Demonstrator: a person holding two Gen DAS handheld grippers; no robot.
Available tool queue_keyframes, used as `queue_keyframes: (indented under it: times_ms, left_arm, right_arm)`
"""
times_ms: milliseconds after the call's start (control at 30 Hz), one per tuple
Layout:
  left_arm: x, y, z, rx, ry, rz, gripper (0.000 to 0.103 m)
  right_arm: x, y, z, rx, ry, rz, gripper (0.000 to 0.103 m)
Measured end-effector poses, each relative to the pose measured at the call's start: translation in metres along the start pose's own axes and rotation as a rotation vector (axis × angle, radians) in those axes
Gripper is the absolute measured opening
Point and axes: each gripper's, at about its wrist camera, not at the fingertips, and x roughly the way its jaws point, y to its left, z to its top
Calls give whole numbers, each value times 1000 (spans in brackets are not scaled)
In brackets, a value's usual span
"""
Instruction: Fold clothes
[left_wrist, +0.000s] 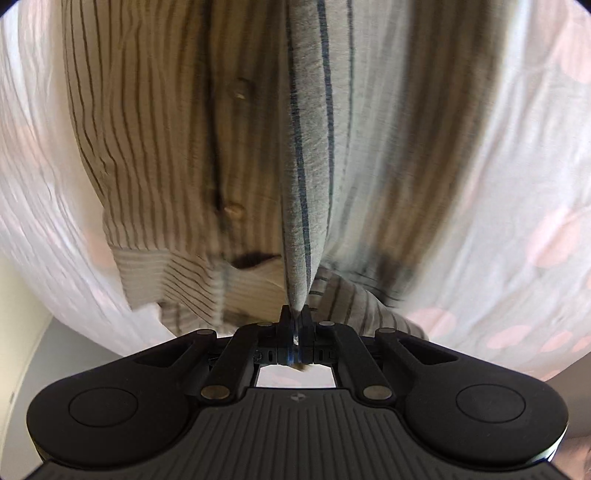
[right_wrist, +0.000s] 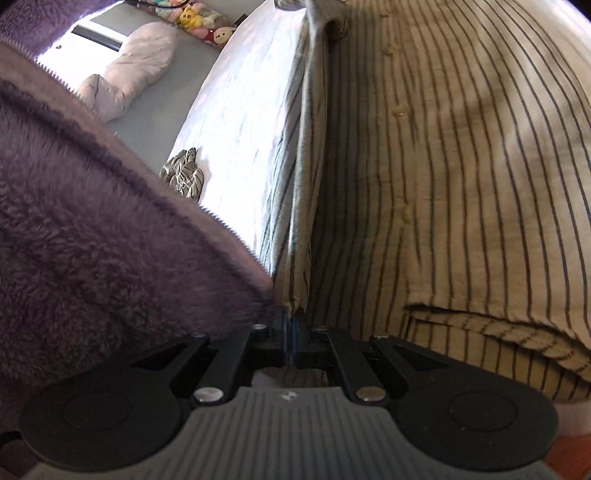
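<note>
The striped shirt (left_wrist: 155, 147) lies spread on the white bedsheet (left_wrist: 480, 184), cream cloth with thin dark stripes and a row of small buttons (right_wrist: 407, 212) down its front. The left gripper (left_wrist: 295, 317) has its jaws pressed together on a raised fold of the shirt, which rises as a narrow ridge straight ahead of the fingers. The right gripper (right_wrist: 290, 319) likewise pinches a thin edge of the same shirt, jaws closed tight on the cloth. A purple fleece sleeve (right_wrist: 92, 221) with a zip crosses the right wrist view's left side. Beyond, a pink pillow (right_wrist: 136, 70) and plush toys (right_wrist: 199, 22) sit near the bed's far side.
</note>
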Motion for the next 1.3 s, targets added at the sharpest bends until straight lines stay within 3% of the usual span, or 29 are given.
queue_keyframes:
  times_ms: [200, 400, 500, 567, 667, 767, 900, 967, 1200, 1300]
  left_arm:
    - [19, 42, 15, 71, -26, 1, 0]
    - [21, 42, 17, -10, 3, 4, 3]
    - [22, 42, 18, -53, 19, 7, 21]
    - [22, 42, 18, -82, 29, 8, 39]
    - [9, 33, 7, -158, 54, 23, 45]
    - [-20, 19, -9, -352, 79, -1, 46]
    - [-72, 6, -24, -791, 81, -105, 46]
    - [-101, -5, -28, -1036, 56, -135, 46]
    - [-212, -53, 1, -1734, -111, -235, 46]
    - [-246, -78, 15, -2000, -243, -317, 46]
  right_arm:
    - [-2, -26, -1, 59, -1, 23, 3]
    - [-1, -43, -2, 106, -3, 49, 3]
    - [0, -48, -3, 114, 1, 38, 3]
    - [0, -52, -3, 128, 0, 37, 4]
    - [0, -56, -2, 151, -4, 30, 7]
    - [-1, -57, -2, 154, -1, 17, 8]
    - [-2, -50, 1, 117, 7, -17, 18]
    - [-5, -48, 0, 114, -10, -10, 40]
    - [-11, -36, -7, 103, -90, -13, 44]
    - [-10, -24, -13, 55, -117, -33, 44]
